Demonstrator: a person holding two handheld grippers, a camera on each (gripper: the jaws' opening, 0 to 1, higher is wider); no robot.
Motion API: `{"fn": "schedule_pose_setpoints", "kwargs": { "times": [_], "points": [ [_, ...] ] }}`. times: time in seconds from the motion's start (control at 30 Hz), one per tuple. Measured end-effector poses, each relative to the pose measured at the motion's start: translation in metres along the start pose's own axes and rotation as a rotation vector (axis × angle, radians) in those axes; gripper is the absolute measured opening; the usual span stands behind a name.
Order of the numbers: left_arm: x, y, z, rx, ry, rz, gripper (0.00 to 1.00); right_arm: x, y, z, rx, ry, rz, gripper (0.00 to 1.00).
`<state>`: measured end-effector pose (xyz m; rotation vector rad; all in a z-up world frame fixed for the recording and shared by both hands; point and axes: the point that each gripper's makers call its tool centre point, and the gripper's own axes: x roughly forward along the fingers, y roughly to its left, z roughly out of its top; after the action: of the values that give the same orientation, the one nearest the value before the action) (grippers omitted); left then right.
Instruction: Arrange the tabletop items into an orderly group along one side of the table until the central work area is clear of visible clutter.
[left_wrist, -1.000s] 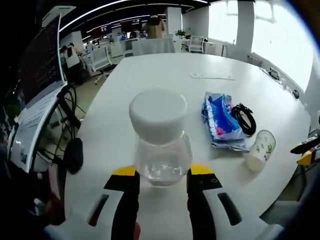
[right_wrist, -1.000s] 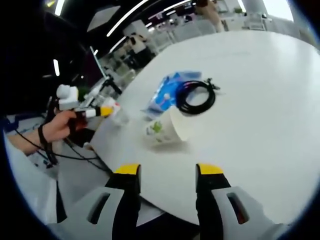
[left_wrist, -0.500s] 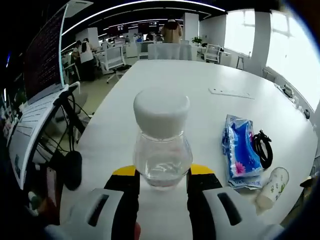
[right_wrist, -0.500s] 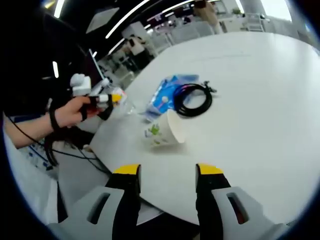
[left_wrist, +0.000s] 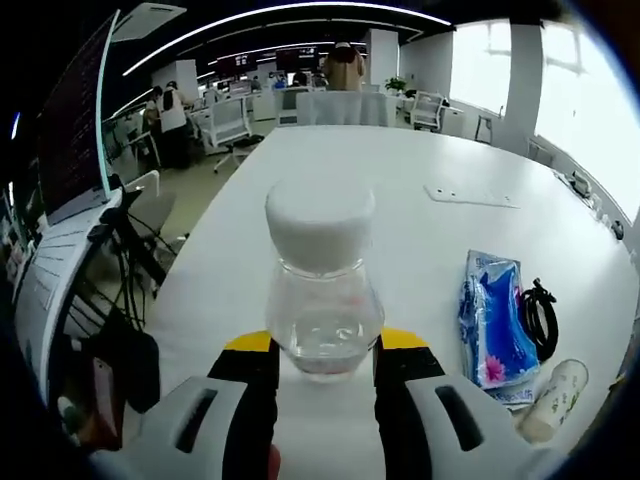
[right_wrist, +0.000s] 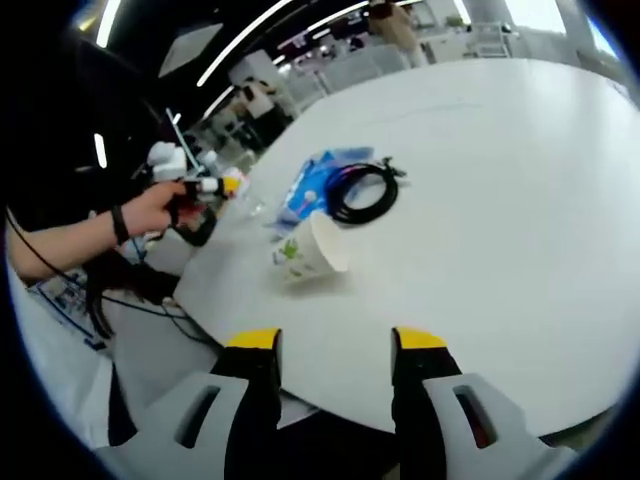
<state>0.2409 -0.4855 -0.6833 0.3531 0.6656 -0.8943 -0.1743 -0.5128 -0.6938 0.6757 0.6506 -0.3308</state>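
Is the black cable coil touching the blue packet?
Touching. The right gripper view shows the black cable coil overlapping the blue packet's edge, no gap.

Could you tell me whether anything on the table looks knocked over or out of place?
Yes: the paper cup lies on its side near the table edge, beside the blue packet and black cable.

Office chairs (left_wrist: 228, 120) and a standing person (left_wrist: 345, 68) beyond the table's far end
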Motion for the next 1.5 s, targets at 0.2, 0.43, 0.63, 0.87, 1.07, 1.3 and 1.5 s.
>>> {"fn": "schedule_pose_setpoints", "kwargs": {
  "times": [0.2,0.43,0.63,0.87,1.07,1.3,1.5],
  "points": [
    [0.002,0.000,0.002,0.009,0.002,-0.011,0.36,0.000,-0.001,0.001,0.006,-0.007,-0.001,0.42],
    [-0.005,-0.002,0.008,-0.028,0.004,-0.060,0.41,0.001,0.001,0.002,0.003,-0.007,0.003,0.42],
    [-0.018,-0.005,0.012,-0.009,-0.018,-0.081,0.43,0.004,0.003,0.004,0.004,-0.011,0.008,0.42],
    [-0.044,-0.003,-0.018,-0.008,-0.008,-0.094,0.43,0.008,0.007,0.006,-0.001,-0.011,0.019,0.42],
    [-0.070,-0.005,-0.069,-0.004,0.053,-0.110,0.42,0.015,0.009,0.005,-0.010,0.001,0.034,0.42],
    [-0.086,-0.021,-0.110,-0.003,0.110,-0.134,0.42,0.025,0.015,0.007,-0.033,0.015,0.062,0.42],
    [-0.087,-0.049,-0.118,0.051,0.126,-0.199,0.42,0.028,0.019,0.007,-0.044,0.020,0.079,0.42]
  ]
}}
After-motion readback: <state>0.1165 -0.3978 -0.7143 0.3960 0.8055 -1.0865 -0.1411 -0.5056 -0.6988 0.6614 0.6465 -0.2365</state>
